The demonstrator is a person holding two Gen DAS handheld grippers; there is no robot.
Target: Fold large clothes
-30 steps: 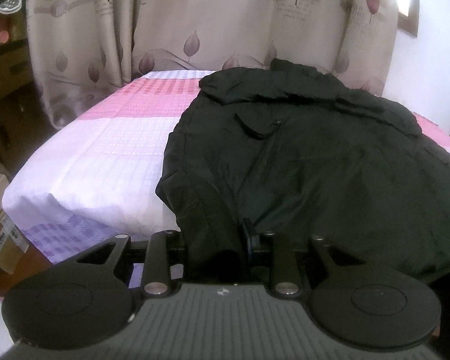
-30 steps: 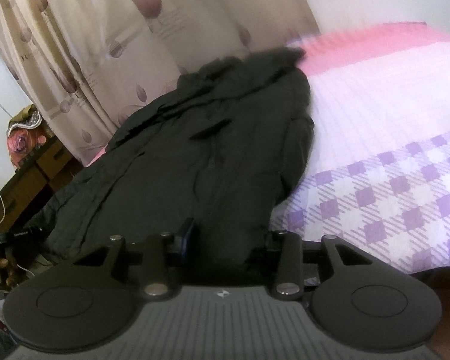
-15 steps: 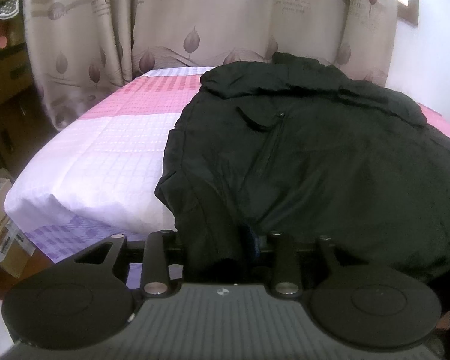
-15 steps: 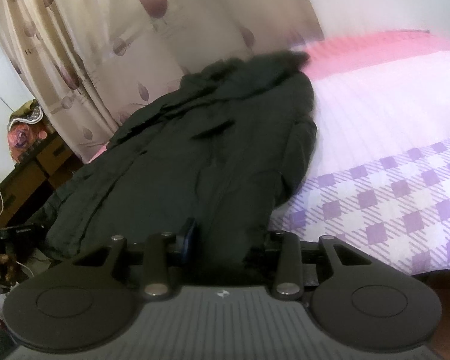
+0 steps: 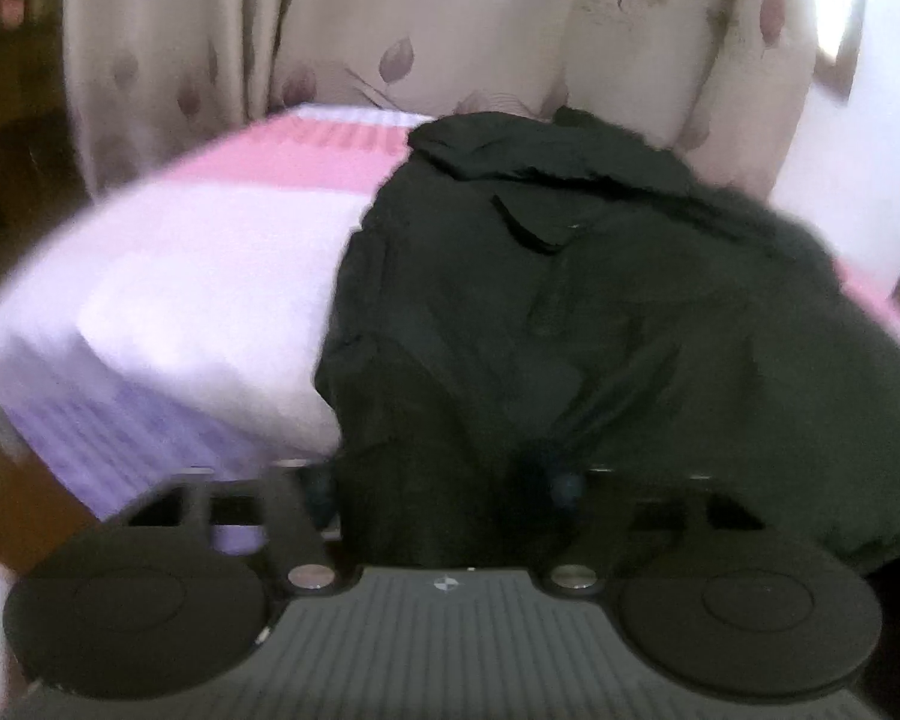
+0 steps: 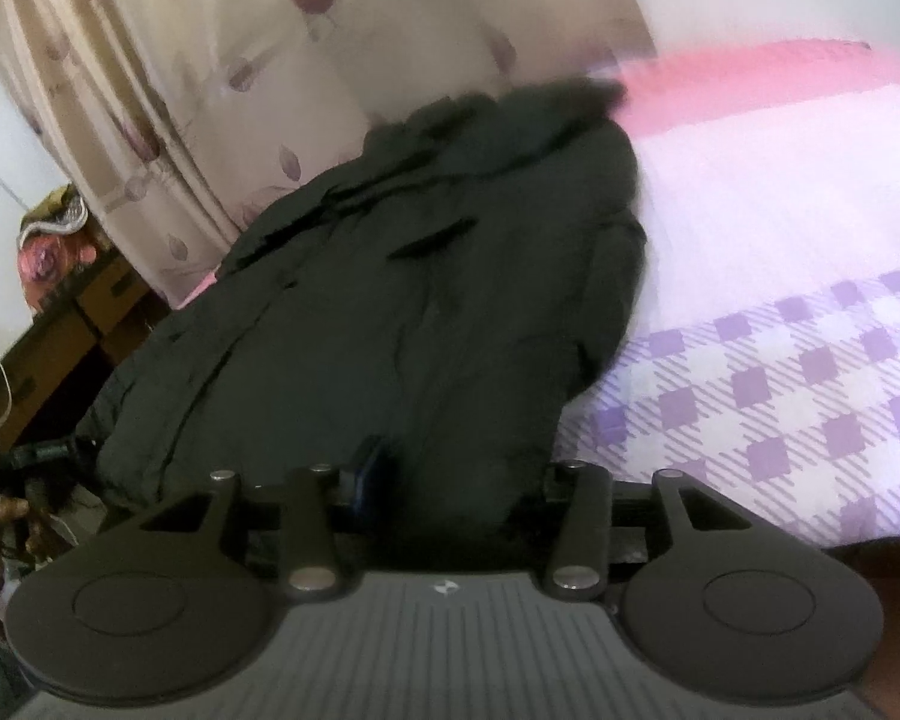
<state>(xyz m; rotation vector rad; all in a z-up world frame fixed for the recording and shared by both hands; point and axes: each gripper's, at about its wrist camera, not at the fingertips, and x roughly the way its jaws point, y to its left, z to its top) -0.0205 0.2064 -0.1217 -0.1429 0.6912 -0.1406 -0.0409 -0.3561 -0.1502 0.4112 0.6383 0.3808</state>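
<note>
A large black jacket (image 5: 570, 312) lies spread on the bed, collar toward the curtain; it also shows in the right wrist view (image 6: 426, 312). My left gripper (image 5: 444, 480) is shut on the jacket's near hem at the bed's front edge; the cloth bunches between the fingers and hides the tips. My right gripper (image 6: 450, 480) is shut on the near hem at the other corner, fingertips hidden by cloth.
The bed (image 5: 198, 276) has a pink, white and purple checked sheet (image 6: 798, 372). A beige leaf-print curtain (image 5: 390, 30) hangs behind it. Wooden furniture with boxes (image 6: 66, 312) stands left of the bed in the right wrist view.
Both grippers have lifted the hem and moved forward toward the curtain; the jacket's near part has risen and bunched. Both views are blurred by motion.
</note>
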